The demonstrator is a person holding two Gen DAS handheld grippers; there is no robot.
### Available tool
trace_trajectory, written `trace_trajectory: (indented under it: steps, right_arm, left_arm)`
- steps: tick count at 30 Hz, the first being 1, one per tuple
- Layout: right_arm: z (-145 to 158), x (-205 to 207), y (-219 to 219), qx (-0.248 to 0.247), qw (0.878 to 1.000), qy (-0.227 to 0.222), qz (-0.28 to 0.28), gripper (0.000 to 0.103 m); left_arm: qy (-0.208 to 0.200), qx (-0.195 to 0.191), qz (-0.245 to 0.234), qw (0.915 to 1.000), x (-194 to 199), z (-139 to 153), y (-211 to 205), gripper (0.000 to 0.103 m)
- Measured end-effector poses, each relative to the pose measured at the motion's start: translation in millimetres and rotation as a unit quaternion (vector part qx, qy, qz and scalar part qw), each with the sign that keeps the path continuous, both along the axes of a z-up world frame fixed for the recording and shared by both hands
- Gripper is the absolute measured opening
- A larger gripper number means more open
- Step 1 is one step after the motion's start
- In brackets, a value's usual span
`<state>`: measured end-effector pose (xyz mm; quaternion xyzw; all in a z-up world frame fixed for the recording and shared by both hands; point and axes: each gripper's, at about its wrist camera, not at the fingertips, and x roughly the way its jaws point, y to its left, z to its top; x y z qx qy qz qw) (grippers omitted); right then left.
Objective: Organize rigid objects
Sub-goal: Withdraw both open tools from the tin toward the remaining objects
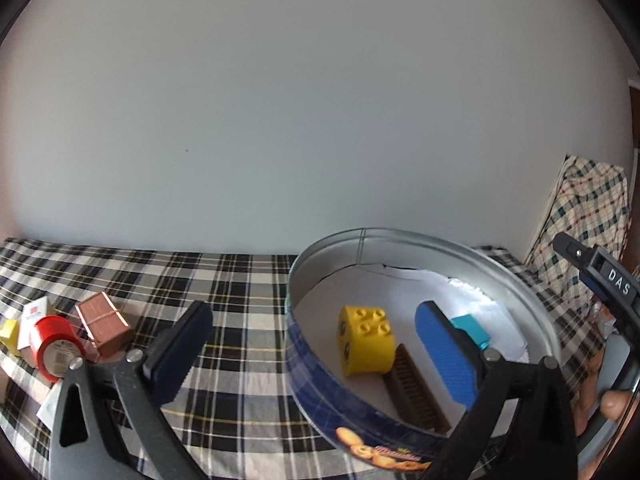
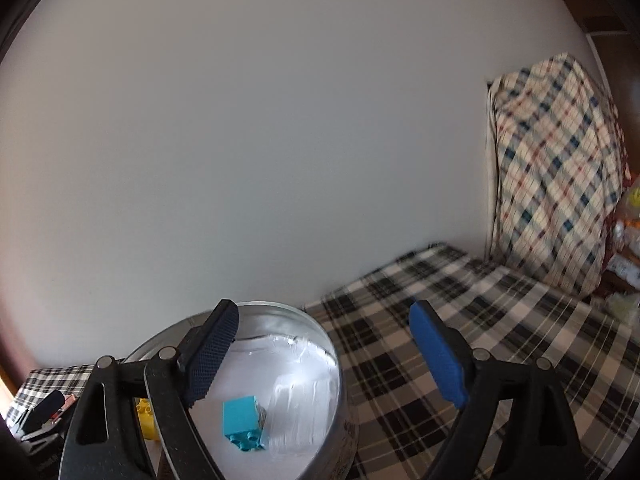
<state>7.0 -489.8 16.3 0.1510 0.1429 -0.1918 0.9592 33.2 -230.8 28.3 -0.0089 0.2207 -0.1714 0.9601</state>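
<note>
Round biscuit tin (image 1: 532, 296) standing on a bed covered with a black, white and yellow plaid sheet (image 1: 240, 288). The tin has a bare metal inner wall, a white paper lining and a dark blue outer band printed with biscuits. Inside lie a yellow studded toy brick (image 1: 366, 338), tipped so its studs face up and toward the wall, a brown ribbed bar (image 1: 416, 392) just beside it, and a turquoise studded brick (image 2: 244, 422) on its side.

Left gripper (image 1: 320, 356): jaws spread wide, holding nothing; one blue pad is over the tin's interior, the other outside it above the sheet.

Right gripper (image 2: 332, 354): jaws wide apart and empty, the left pad above the tin, the right pad over the sheet.

Left of the tin, well apart: a red tape roll (image 1: 54, 346), a copper-coloured box (image 1: 106, 330), a white carton (image 1: 34, 314) and a small yellow block (image 1: 9, 334), grouped together.
</note>
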Motion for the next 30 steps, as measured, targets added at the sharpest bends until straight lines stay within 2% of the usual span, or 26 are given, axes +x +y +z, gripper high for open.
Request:
trace_trajectory:
  steps: [5,11,13,30]
  right_arm:
    - [-1,-5,6,-0.008,1.0,-0.004,0.002,0.089]
    - [4,-24,13,-0.039,0.997,-0.06,-0.024,0.089]
    - [4,-31,15,-0.044,0.996,-0.074,-0.037,0.089]
    - [-2,-43,54,-0.06,0.996,-0.046,-0.042,0.089]
  left_arm:
    - [-0.044,0.03,0.006,0.9986,-15,4,-2,0.103]
    - [-0.076,0.044,0.023,0.9959,-29,7,14,0.103]
    - [-0.076,0.049,0.026,0.9955,-32,7,19,0.103]
    - [-0.059,0.042,0.027,0.997,-44,5,66,0.103]
